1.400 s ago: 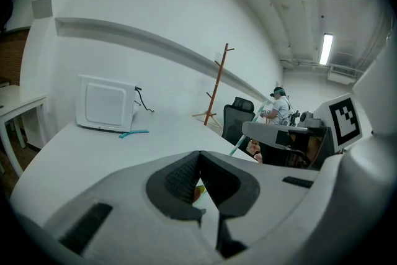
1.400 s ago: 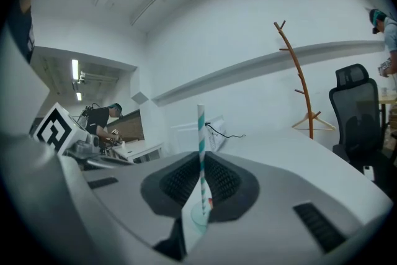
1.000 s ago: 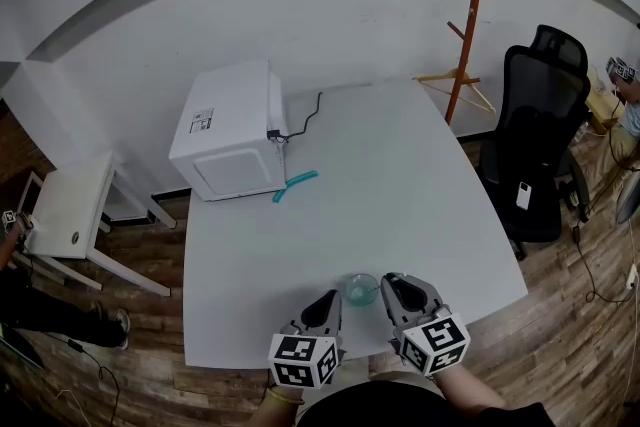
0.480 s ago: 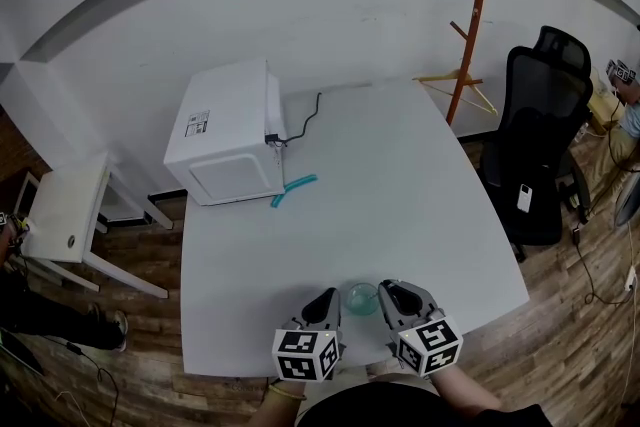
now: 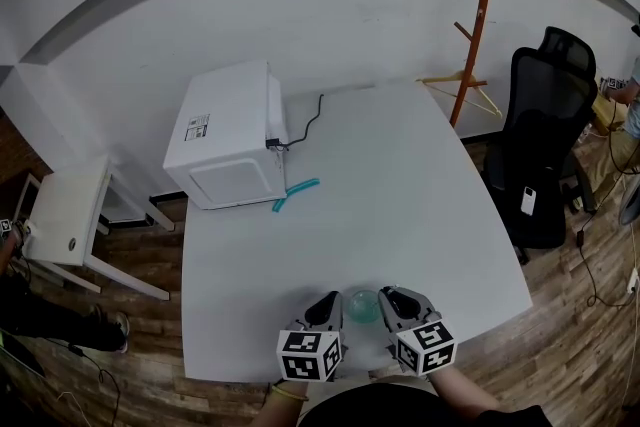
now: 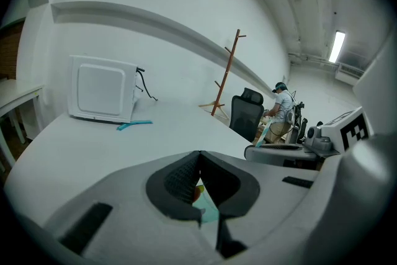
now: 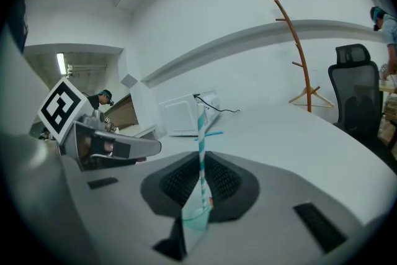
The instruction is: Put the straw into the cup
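A clear, teal-tinted cup (image 5: 363, 307) is near the front edge of the white table (image 5: 400, 185), between my two grippers. My left gripper (image 5: 333, 300) is at the cup's left side. In the left gripper view its jaws (image 6: 198, 161) are shut on the cup's wall (image 6: 208, 208). My right gripper (image 5: 388, 297) is at the cup's right side, shut on a teal-and-white striped straw (image 7: 200, 133). The straw stands upright between the jaws (image 7: 201, 161). Its lower end reaches the cup's rim (image 7: 197, 219); I cannot tell whether it is inside.
A white microwave (image 5: 228, 147) stands at the table's back left with a black cable (image 5: 305, 120) behind it and a teal item (image 5: 295, 192) by its front corner. A black office chair (image 5: 545, 150) and an orange coat stand (image 5: 478, 25) are to the right, and a white side table (image 5: 65, 205) to the left.
Both grippers and the cup between them have sunk a little, toward the table's front edge. The grips look unchanged.
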